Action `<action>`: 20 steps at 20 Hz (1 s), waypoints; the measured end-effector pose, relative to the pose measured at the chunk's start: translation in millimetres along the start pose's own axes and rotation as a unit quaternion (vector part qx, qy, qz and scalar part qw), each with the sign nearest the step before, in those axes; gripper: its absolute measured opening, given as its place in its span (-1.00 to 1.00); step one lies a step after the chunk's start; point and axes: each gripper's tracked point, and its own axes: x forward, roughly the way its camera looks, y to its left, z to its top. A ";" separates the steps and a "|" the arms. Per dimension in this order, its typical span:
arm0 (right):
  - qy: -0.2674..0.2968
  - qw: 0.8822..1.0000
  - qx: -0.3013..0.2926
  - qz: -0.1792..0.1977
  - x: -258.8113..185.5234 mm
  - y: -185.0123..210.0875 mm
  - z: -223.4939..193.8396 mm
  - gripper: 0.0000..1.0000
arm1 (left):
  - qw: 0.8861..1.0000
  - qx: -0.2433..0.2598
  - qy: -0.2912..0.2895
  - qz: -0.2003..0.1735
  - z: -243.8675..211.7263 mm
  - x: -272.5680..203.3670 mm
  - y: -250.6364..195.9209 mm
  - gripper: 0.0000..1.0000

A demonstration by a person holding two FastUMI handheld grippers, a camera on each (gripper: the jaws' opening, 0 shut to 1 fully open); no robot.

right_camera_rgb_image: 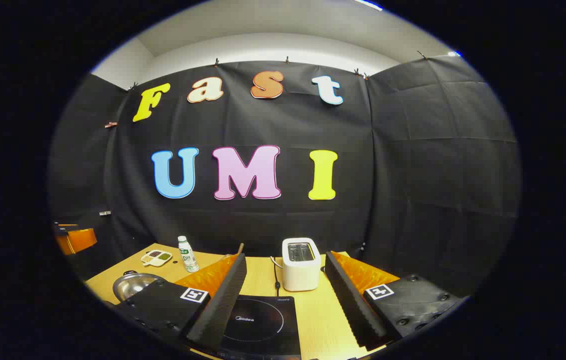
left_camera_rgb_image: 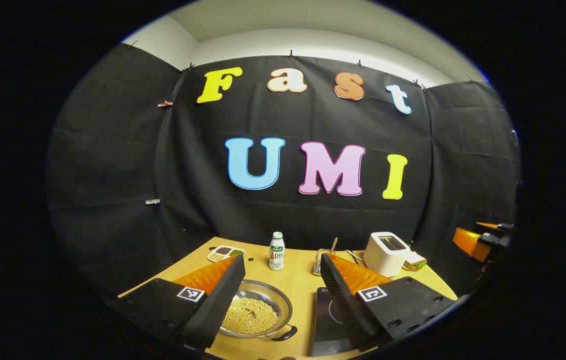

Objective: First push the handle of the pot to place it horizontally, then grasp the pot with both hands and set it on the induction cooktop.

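While both grippers hang above the near edge of the table [left_camera_rgb_image: 293,285] with nothing between their fingers, the pot [left_camera_rgb_image: 255,312] sits at the bottom centre-left of the left gripper view, shallow, metal and holding a layer of small yellow beans. One dark handle [left_camera_rgb_image: 285,334] shows at its lower right rim, pointing toward the bottom of the frame. The cooktop [right_camera_rgb_image: 262,322] lies just beside the pot, at the bottom centre of the right gripper view.

The main risk, as I judge it, is the beans: a hard or off-centre shove on the handle could slide the whole pot instead of turning it, or tip the rim and scatter them. Uneven grips on the two sides could tilt it during the lift.

The left gripper [left_camera_rgb_image: 283,295] is spread wide, pointing forward and slightly down, with the pot showing between its fingers. The right gripper [right_camera_rgb_image: 285,300] is likewise spread wide and level, aimed over the cooktop toward the toaster [right_camera_rgb_image: 301,263]. A bottle [left_camera_rgb_image: 276,251] stands well behind the pot.
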 end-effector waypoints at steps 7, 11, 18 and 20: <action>-0.006 0.999 -0.001 -0.036 -21.7 15.1 1.9 0.96 | 0.999 0.016 0.001 -0.040 -17.5 -10.3 30.4 0.91; -0.007 0.998 -0.006 -0.054 -31.4 26.8 -3.6 1.00 | 0.998 0.017 0.003 -0.056 -30.4 -13.8 48.0 0.91; -0.016 0.998 -0.014 -0.062 -41.5 48.7 -4.5 0.96 | 0.997 0.025 -0.006 -0.079 -33.7 -11.0 60.8 0.90; -0.016 0.998 -0.017 -0.060 -43.2 54.9 -4.3 0.96 | 0.996 0.018 -0.004 -0.086 -35.0 -9.7 61.0 0.91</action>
